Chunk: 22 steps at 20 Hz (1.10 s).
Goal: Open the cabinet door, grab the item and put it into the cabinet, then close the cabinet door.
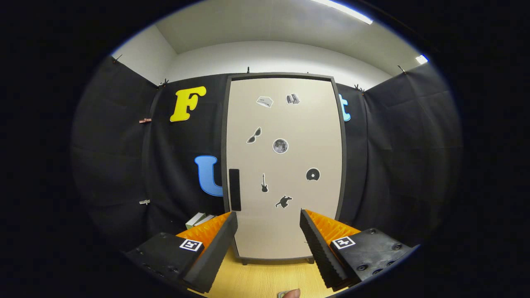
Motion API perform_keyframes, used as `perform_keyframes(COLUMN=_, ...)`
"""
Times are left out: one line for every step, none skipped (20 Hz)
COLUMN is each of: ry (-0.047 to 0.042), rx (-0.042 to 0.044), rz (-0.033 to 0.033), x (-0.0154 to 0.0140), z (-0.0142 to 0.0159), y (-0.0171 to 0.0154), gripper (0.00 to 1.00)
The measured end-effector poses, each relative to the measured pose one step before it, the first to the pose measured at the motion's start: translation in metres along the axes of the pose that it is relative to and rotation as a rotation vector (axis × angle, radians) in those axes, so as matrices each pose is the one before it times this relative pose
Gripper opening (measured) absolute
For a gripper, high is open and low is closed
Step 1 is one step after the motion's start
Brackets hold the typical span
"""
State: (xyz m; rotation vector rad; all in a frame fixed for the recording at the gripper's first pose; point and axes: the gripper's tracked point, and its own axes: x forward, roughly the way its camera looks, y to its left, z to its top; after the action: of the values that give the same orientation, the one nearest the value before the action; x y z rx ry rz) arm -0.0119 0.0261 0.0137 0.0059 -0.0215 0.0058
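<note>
Cabinet door closed; gripper fingers apart

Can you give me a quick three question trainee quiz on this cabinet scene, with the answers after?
1. True or false: the cabinet door is shut.
2. On which side of the door, as seen past the fingers, is the black handle? A) left B) right
3. What is the gripper holding?

Key:
1. True.
2. A, near the door's left edge, just above one finger.
3. Nothing; its fingers are spread apart, short of the door, over the wooden table.
</note>
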Motion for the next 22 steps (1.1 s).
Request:
perform_keyframes(ry=-0.00100, rx=-0.00001, rz=0.00119, x=0.00042, z=0.00037, y=0.00151, gripper=0.97)
perform_keyframes(ry=-0.00151, rx=0.00073, rz=0.00226, x=0.00063, z=0.00067, y=0.00311, gripper=0.97)
perform_keyframes(ry=0.00084, rx=0.00201, rz=0.00372, x=0.00131, z=-0.00009, y=0.00306, gripper=0.97)
perform_keyframes(ry=0.00080, rx=0.00452, rz=0.00462, x=0.00125, z=0.00021, y=0.00428, gripper=0.97)
perform_keyframes(ry=0.00319, rx=0.00599, rz=0.00558, x=0.00254, z=-0.00070, y=0.00517, gripper=0.97)
perform_keyframes(ry=0.00106, rx=0.00710, rz=0.00595, x=0.00319, z=0.00109, y=0.00595, gripper=0.97)
perform_keyframes(ry=0.00082, rx=0.00803, rz=0.00562, x=0.00292, z=0.00054, y=0.00469, gripper=0.97)
perform_keyframes(ry=-0.00037, rx=0.00885, rz=0.00965, x=0.00422, z=0.00075, y=0.00695, gripper=0.97)
perform_keyframes(ry=-0.00013, rx=0.00747, rz=0.00866, x=0.00677, z=0.00133, y=0.00764, gripper=0.97)
perform_keyframes(ry=-0.00302, rx=0.00527, rz=0.00793, x=0.00765, z=0.00102, y=0.00627, gripper=0.97)
perform_keyframes(ry=0.00412, rx=0.00244, rz=0.00655, x=0.00865, z=-0.00217, y=0.00616, gripper=0.97)
perform_keyframes(ry=0.00698, rx=0.00570, rz=0.00601, x=0.01071, z=-0.00248, y=0.00598, gripper=0.97)
perform_keyframes(ry=0.00490, rx=0.00937, rz=0.00437, x=0.01056, z=-0.00256, y=0.00577, gripper=0.97)
perform_keyframes(ry=0.00087, rx=0.00955, rz=0.00094, x=0.01275, z=-0.00162, y=0.00381, gripper=0.97)
perform_keyframes(ry=-0.00602, rx=0.00245, rz=-0.00250, x=0.01202, z=0.00007, y=0.00285, gripper=0.97)
perform_keyframes(ry=0.00363, rx=-0.00899, rz=-0.00612, x=0.01393, z=-0.00331, y=0.00086, gripper=0.97)
perform_keyframes(ry=0.00002, rx=-0.00919, rz=-0.00293, x=0.01166, z=-0.00380, y=0.00281, gripper=0.97)
perform_keyframes(ry=0.00098, rx=-0.00680, rz=-0.00471, x=0.01222, z=-0.00234, y=0.00151, gripper=0.97)
perform_keyframes(ry=0.00137, rx=-0.00151, rz=-0.00404, x=0.01168, z=-0.00298, y=0.00116, gripper=0.97)
perform_keyframes(ry=0.00643, rx=0.00211, rz=-0.00833, x=0.01281, z=-0.00396, y=0.00058, gripper=0.97)
perform_keyframes(ry=0.00322, rx=0.00008, rz=-0.00579, x=0.00978, z=-0.00332, y=0.00076, gripper=0.97)
perform_keyframes(ry=0.00371, rx=-0.00197, rz=-0.00735, x=0.01242, z=-0.00327, y=0.00037, gripper=0.97)
